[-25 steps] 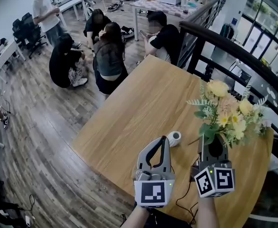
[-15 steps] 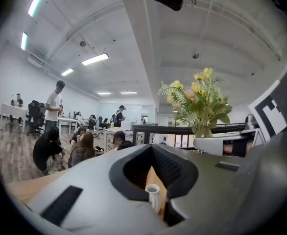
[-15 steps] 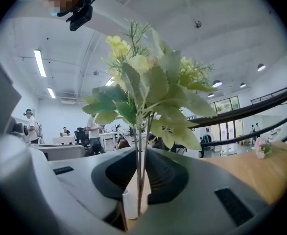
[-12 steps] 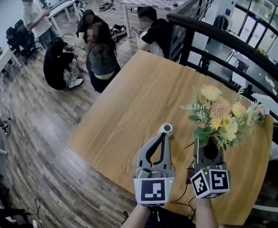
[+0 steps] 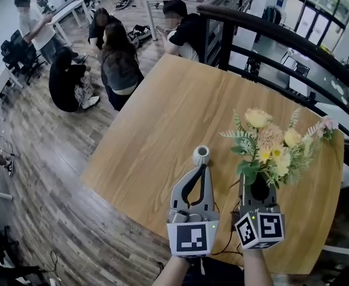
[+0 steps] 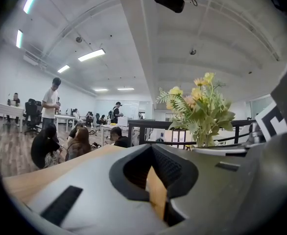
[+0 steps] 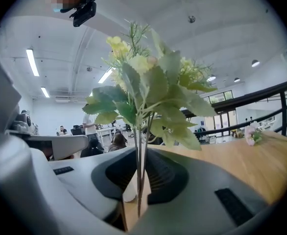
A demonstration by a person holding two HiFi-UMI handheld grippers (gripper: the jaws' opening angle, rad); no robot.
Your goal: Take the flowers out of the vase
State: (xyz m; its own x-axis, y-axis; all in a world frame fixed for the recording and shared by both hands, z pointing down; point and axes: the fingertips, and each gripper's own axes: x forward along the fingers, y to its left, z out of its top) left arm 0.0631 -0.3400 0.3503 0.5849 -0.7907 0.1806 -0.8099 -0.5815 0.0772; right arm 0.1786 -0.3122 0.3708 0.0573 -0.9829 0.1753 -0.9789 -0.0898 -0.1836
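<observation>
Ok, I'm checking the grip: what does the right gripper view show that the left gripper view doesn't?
Only the right gripper view: the stems pinched in the right gripper's jaws, and a loose pink flower lying on the table. Only the left gripper view: the left gripper's jaws, shut on nothing. Both: the flowers and the people beyond.

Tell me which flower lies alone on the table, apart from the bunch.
The pink flower at the far right edge of the table; all others stand in the bouquet held by the right gripper.
</observation>
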